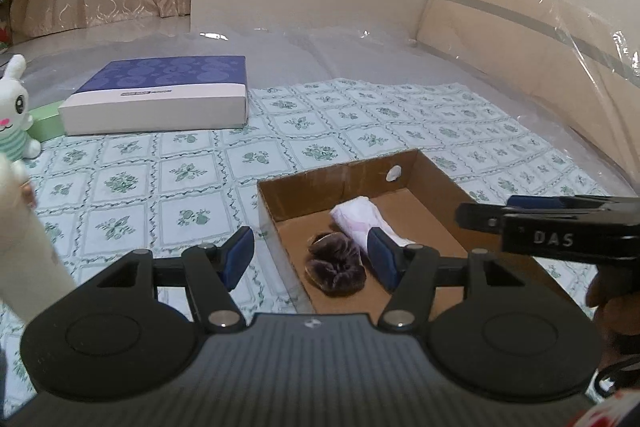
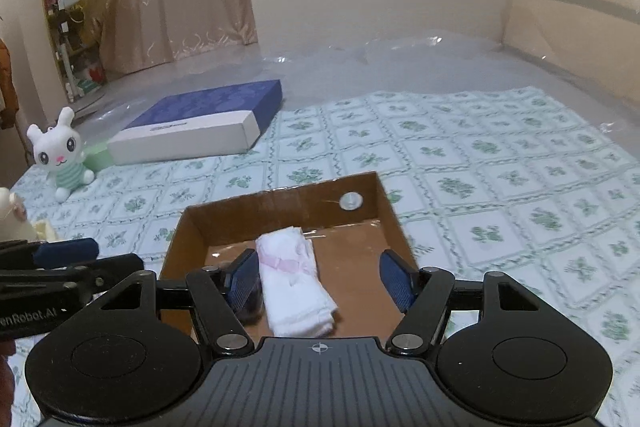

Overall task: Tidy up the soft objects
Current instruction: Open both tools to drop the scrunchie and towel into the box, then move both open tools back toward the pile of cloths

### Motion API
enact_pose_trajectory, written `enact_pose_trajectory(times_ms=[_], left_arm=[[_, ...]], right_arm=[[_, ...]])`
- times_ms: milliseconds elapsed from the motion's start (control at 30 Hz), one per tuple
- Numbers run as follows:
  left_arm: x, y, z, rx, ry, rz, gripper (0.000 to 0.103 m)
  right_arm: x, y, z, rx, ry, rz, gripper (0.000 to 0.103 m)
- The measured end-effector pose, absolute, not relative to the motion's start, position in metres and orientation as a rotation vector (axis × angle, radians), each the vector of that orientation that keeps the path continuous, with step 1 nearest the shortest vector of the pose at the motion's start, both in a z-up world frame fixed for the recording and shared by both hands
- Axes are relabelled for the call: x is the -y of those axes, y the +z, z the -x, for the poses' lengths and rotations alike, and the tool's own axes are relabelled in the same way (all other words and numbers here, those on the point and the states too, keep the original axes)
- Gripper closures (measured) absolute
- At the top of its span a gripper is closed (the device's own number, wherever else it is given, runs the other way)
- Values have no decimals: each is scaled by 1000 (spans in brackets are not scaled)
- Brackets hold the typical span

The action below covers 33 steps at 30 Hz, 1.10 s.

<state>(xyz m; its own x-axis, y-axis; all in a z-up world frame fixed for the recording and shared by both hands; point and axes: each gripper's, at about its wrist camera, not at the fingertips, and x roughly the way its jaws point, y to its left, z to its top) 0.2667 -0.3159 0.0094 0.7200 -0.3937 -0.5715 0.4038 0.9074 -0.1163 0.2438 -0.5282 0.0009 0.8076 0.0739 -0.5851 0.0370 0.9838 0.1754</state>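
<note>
So the cardboard box [image 2: 394, 227] is the thing to orient by here, it sits open-topped on the green floral bedsheet [image 2: 480, 167]. Inside it there's a folded white-and-pink cloth [image 2: 296, 287] lying roughly along the middle of the box floor, and right beside it, on its left as the right wrist camera sees it, a dark brown fuzzy thing [image 1: 338, 265] that looks like a plush or slipper, can't really tell which. They're touching or very nearly. The right gripper [image 2: 320, 279] hangs over the near end of the box with its blue pads spread wide, the cloth sitting between them but neither pad is on it, so it's got nothing. The left gripper [image 1: 310, 255] is over the box's left wall, fingers wide apart too, one pad outside the box over the sheet and the other above the box interior near the cloth, also holding nothing. Well beyond the box, toward the far left, a blue-and-white flat box [image 2: 200, 123] rests on the bed, with a pale green box [image 2: 96, 153] tucked against it and a white bunny plush [image 2: 60, 155] in a striped shirt sitting just left of that.
</note>
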Motion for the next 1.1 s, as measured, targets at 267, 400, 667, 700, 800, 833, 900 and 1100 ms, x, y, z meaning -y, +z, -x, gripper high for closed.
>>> enact_pose_trajectory(times_ms=[267,400,667,700,800,833,900,1100], left_arm=[[289,21,-206,-600,-452,8,44],[273,25,-173,-579,-454,12,44],[244,20,-107,-578,-507,-7,44],[240,19,-99,-580,-514,-9,44],[228,14,-83,-593,-520,-9,44],[223,12,-78,-598,-519,-5,44],[212,8,-67,-606,-518,3,44],[178,-1,-49,-631,-478,5,44]], right_arm=[[515,21,-180,-604,-12,-164,36],[502,30,-146,-587,-22,-206,36],[465,34,-81,-582,-54,-177,36],[462,32,-73,-587,-60,-182,36],[451,27,-50,-599,-77,-183,36],[447,25,-43,-606,-81,-187,36],[440,21,-31,-617,-82,-191,36],[412,11,0,-655,-87,-177,36]])
